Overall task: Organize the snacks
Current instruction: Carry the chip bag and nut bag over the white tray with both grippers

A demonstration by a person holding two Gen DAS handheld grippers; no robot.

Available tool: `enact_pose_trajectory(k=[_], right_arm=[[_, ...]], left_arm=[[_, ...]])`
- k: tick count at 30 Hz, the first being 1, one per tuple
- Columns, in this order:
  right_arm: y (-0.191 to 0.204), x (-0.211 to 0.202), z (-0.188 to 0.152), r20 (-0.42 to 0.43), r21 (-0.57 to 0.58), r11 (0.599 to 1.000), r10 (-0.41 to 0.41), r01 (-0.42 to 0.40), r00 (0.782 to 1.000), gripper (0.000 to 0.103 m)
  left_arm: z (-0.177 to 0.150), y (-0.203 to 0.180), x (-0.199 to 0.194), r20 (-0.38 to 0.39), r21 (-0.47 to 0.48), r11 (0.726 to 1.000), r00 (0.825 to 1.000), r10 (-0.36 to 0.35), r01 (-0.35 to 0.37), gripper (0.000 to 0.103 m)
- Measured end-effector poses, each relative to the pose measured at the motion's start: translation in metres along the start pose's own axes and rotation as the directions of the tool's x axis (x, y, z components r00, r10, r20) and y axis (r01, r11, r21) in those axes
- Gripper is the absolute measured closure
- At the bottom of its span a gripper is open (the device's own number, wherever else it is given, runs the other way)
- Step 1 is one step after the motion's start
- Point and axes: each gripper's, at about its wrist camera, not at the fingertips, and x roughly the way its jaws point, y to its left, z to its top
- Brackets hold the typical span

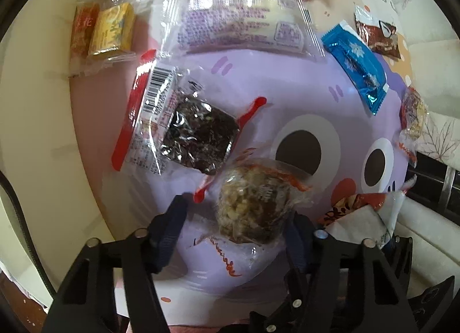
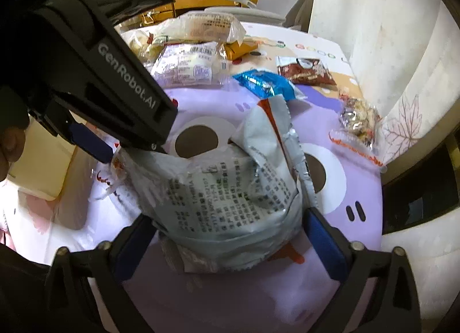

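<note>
A round nut-ball snack (image 1: pixel 250 203) in a clear wrapper lies on the purple cartoon-face cloth (image 1: pixel 287 88). My left gripper (image 1: pixel 234 212) points down over it with the ball between its blue pads. The right pad sits at the ball's edge and the left pad stands clear of it. In the right wrist view, a crumpled silver-white bag (image 2: pixel 230 189) with printed text stands between the jaws of my right gripper (image 2: pixel 230 218). Both pad tips are at the bag's sides, with no squeeze visible. The left gripper's black body (image 2: pixel 115 74) hangs just left of the bag.
Around the cloth lie a dark seaweed pack (image 1: pixel 187 129), a large purple-print pack (image 1: pixel 244 8), a blue wrapper (image 1: pixel 356 65), a brown pack (image 1: pixel 379 37), gold and red packets (image 1: pixel 112 28) and another nut snack (image 2: pixel 359 120). A white wall (image 2: pixel 373 31) borders the table's right side.
</note>
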Motion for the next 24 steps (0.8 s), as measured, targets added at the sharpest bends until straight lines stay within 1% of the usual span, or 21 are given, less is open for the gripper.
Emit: enact_pose_trajectory(k=[1,3,4,5,6,7,12,15,17,21,24], right_arm=[[0.0,0.0,0.001,0.006,-0.004,1.0,-0.003,0.003,1.0,0.008],[0.0,-0.001,0.001,0.017,-0.01,1.0,-0.01,0.01,1.0,0.013],[0.001,-0.001,0.001,0.021,-0.012,1.0,-0.015,0.015,1.0,0.014],[0.001,-0.003,-0.001,0.024,-0.012,1.0,-0.02,0.02,1.0,0.016],[0.002,-0.005,-0.002,0.026,-0.011,1.0,-0.022,0.022,0.999,0.018],[0.002,-0.006,-0.002,0.03,-0.008,1.0,-0.025,0.025,0.999,0.019],[0.002,-0.008,-0.001,0.03,0.01,1.0,-0.028,0.027,0.999,0.024],[0.0,-0.01,0.0,0.02,0.03,0.999,-0.024,0.024,1.0,0.025],[0.001,-0.012,0.0,0.02,0.038,0.999,-0.022,0.022,1.0,0.025],[-0.002,-0.015,0.002,0.009,0.078,0.997,-0.01,0.009,1.0,0.026],[0.001,-0.025,0.006,0.015,0.099,0.995,-0.025,0.023,1.0,0.026]], left_arm=[[0.002,0.003,-0.001,0.006,0.001,1.0,1.0,0.0,0.0,0.052],[0.006,0.004,-0.003,0.012,0.002,1.0,1.0,-0.006,0.006,0.056],[-0.003,-0.001,-0.014,0.017,0.001,1.0,1.0,-0.007,0.007,0.059],[-0.003,0.0,-0.016,0.023,0.004,1.0,1.0,-0.008,0.008,0.061],[-0.003,0.0,-0.017,0.027,0.011,1.0,1.0,-0.007,0.007,0.067],[-0.004,-0.001,-0.018,0.028,0.015,1.0,1.0,-0.002,0.002,0.07],[-0.006,0.003,-0.023,0.033,0.015,1.0,0.999,-0.005,0.005,0.071],[-0.016,0.003,-0.035,0.054,0.022,1.0,0.999,-0.009,0.008,0.071],[-0.025,0.008,-0.051,0.074,0.034,0.999,0.997,-0.015,0.012,0.071],[-0.028,0.016,-0.073,0.112,0.048,0.998,0.993,-0.047,0.042,0.071],[-0.044,0.014,-0.102,0.158,0.073,0.996,0.985,-0.068,0.057,0.071]])
